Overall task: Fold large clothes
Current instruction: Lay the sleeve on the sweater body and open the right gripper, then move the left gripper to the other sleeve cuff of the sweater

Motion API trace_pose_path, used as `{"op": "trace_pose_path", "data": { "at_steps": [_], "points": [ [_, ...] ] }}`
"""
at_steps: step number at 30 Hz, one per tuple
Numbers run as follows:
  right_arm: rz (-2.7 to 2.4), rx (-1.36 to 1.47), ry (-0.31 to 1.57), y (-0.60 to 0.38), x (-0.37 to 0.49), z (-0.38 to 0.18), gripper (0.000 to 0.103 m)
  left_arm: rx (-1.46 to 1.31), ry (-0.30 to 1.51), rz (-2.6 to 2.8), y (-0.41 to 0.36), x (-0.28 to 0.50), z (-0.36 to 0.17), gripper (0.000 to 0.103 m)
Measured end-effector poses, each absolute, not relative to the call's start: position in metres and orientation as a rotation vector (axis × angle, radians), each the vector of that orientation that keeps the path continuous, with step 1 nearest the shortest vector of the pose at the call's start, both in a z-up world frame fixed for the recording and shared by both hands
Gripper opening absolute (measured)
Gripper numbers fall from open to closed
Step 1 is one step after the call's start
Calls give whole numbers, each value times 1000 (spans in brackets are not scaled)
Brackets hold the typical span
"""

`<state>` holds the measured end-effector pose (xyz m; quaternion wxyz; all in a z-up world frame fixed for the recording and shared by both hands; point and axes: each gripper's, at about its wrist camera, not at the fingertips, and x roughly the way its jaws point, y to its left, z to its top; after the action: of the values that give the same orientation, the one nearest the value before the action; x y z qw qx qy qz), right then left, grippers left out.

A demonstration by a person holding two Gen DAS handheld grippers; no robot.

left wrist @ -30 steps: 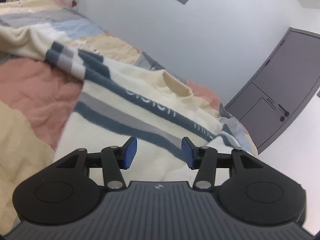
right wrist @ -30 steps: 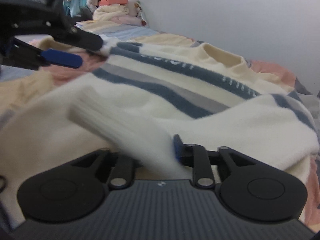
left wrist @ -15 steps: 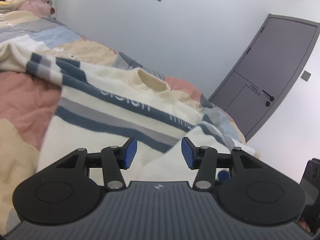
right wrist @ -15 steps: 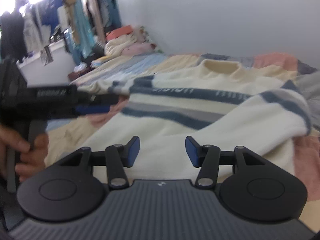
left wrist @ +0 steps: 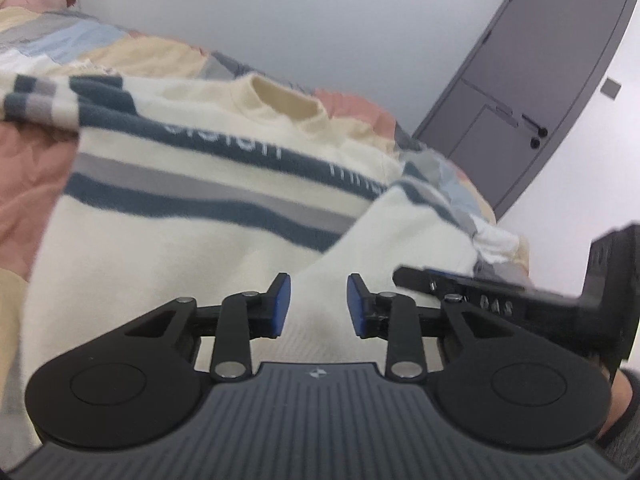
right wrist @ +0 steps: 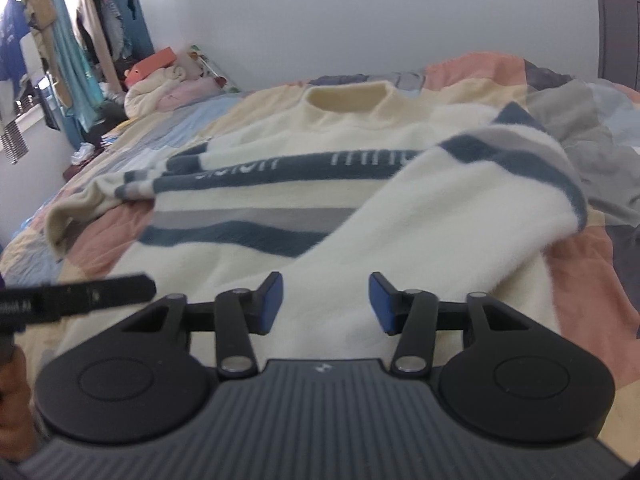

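Across the bed (right wrist: 580, 280), on its patchwork quilt of pink, yellow, blue and grey, lies a cream sweater (right wrist: 248, 152) with dark blue and grey stripes and white lettering on the top stripe. Its collar (right wrist: 348, 98) points toward the white wall (right wrist: 360, 12). One sleeve (right wrist: 460, 208) is folded in over the body from the right of the right wrist view, its striped upper part bent over near the shoulder. The other sleeve (right wrist: 100, 196) stretches out to the left over the quilt, flat but rumpled.

Both grippers hang low over the sweater's lower half. The left gripper (left wrist: 316, 306) has its blue pads apart with nothing between them, only cream knit beneath; its jaws have just been closing. The right gripper (right wrist: 325, 302) is likewise parted and empty, a little wider than the left, and its jaws have just been closing too. Whether either touches the cloth cannot be told.

Each gripper shows in the other's view: the right one enters the left wrist view from the right edge (left wrist: 480, 296), and the left one enters the right wrist view from the left edge (right wrist: 80, 296), with a hand (right wrist: 16, 408) below it.

Beyond the bed, a grey door (left wrist: 540, 80) stands at the right in the left wrist view. Clothes (right wrist: 72, 40) hang at the far left of the right wrist view, with a pile of bedding (right wrist: 168, 84) at the head of the bed.
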<state>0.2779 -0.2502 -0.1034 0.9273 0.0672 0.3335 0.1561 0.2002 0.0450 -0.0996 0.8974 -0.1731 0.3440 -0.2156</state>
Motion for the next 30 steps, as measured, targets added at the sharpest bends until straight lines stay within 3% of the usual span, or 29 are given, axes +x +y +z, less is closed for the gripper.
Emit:
{"op": "trace_pose_path", "data": {
  "at_steps": [6, 17, 23, 30],
  "points": [
    [289, 126, 733, -250, 291, -119, 40, -278, 788, -461, 30, 213, -113, 35],
    [251, 103, 792, -251, 299, -136, 40, -295, 839, -403, 37, 222, -124, 32],
    [258, 126, 787, -255, 297, -135, 40, -417, 700, -253, 95, 229, -94, 34],
    [268, 172, 794, -258, 305, -134, 42, -561, 646, 23, 208, 256, -74, 45]
  ]
}}
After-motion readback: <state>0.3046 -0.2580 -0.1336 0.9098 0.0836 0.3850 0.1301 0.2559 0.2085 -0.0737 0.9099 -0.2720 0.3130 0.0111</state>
